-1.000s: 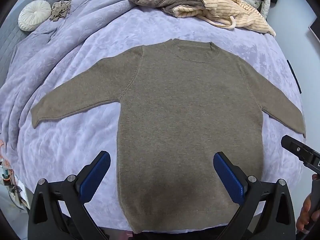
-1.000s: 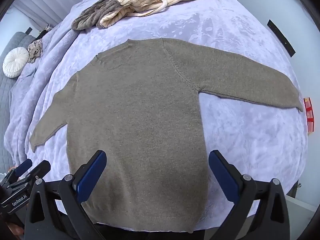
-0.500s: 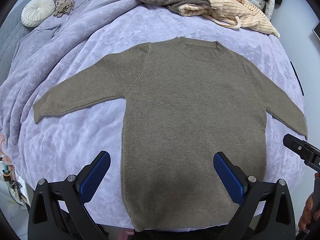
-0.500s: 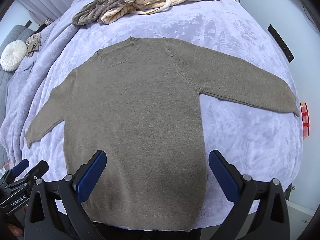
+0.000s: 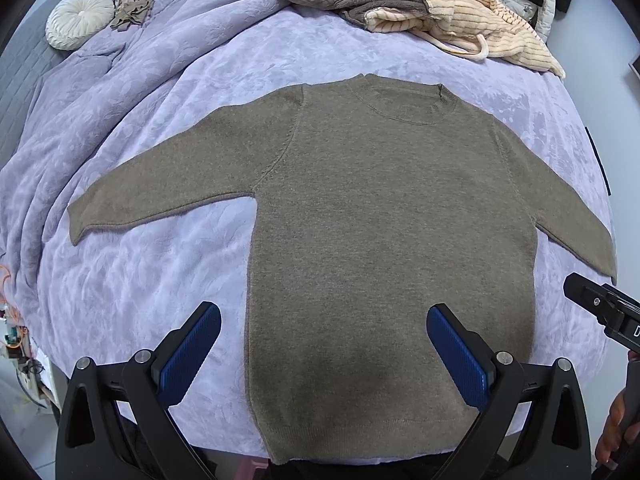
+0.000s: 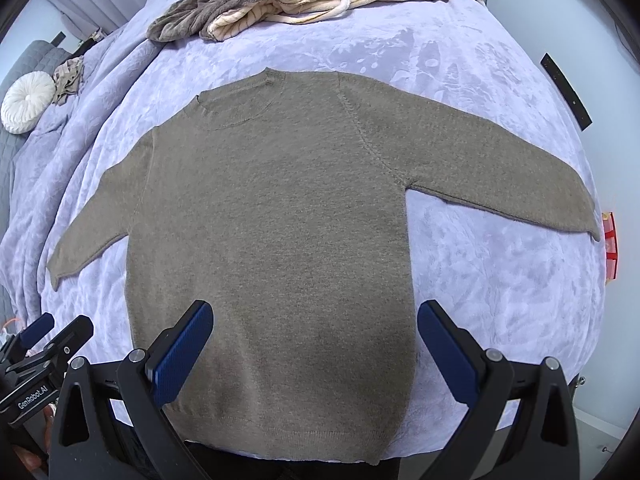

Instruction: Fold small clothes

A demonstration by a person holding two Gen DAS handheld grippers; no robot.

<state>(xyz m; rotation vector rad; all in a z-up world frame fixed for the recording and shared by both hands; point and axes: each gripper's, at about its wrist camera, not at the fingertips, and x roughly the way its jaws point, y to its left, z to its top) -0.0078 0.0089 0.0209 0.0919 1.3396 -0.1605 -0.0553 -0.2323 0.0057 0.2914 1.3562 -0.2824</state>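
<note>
My left tongs (image 5: 324,354) hang with jaws wide apart above the hem of the sweater (image 5: 384,240), gripping nothing; my right tongs (image 6: 314,350) likewise stand apart and empty, over the hem's other half. The sweater lies flat and face up on the bed (image 5: 132,280), neck away from me, both sleeves spread outward, hem at the near edge. Compared with a second ago the garment sits slightly lower and to the right in the left view, and its collar has slid down in the right view; I judge that I have drawn both tongs back and up a little, the cloth itself unmoved. No fold is yet made; the sweater looks smoothed and ready, so a sleeve is probably the first part to bring inward. A heap of other clothes (image 5: 420,4) waits at the far side of the bed, well apart.
</note>
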